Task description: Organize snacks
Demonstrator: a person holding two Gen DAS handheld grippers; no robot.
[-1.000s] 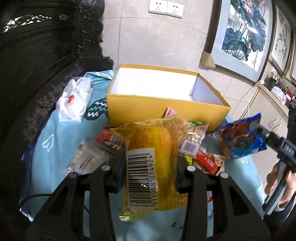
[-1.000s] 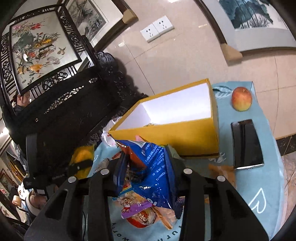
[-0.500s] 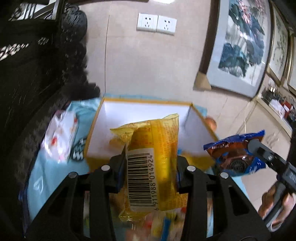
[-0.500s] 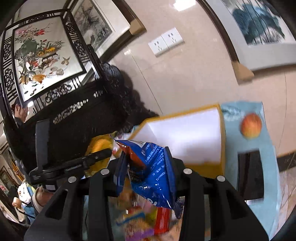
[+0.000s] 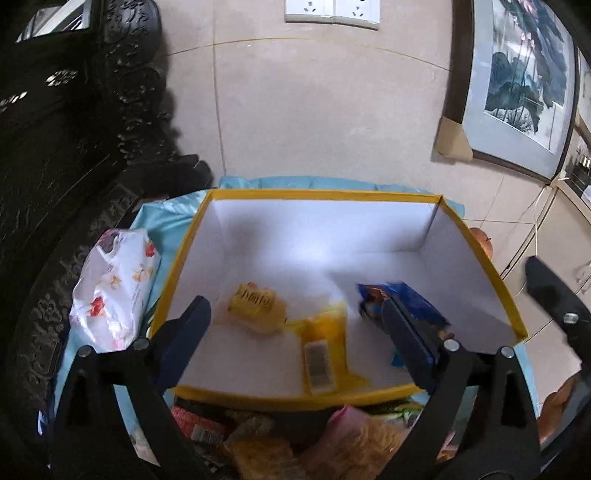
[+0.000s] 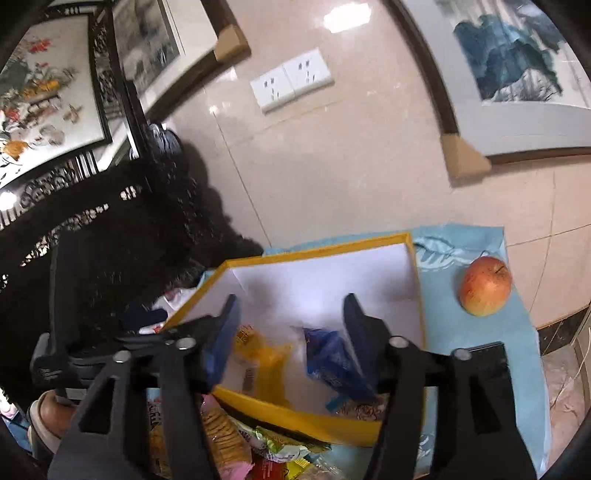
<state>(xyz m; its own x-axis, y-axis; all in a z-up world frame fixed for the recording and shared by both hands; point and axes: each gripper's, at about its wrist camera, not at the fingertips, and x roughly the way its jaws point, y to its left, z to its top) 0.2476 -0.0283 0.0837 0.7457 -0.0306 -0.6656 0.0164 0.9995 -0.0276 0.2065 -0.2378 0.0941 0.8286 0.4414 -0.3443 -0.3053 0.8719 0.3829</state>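
The yellow snack bag [image 5: 325,347] lies inside the yellow box [image 5: 480,258], toward its near wall, with the blue snack bag [image 5: 402,301] at its 3 o'clock and a small yellow packet [image 5: 255,304] at its 10 o'clock. My left tool [image 5: 295,334] has just been opening; it stands spread, nothing pinched. My right tool [image 6: 290,321] has likewise been opening, jaws apart over the box, clear of the blue bag. More snacks [image 5: 258,435] are heaped before the box on the table [image 6: 517,332]. An apple [image 6: 485,291] sits at the box's 3 o'clock, a tissue pack [image 5: 114,288] at its 9 o'clock.

Home living room: framed paintings [image 5: 517,92], carved dark wood furniture [image 5: 74,147], wall sockets [image 5: 332,14].
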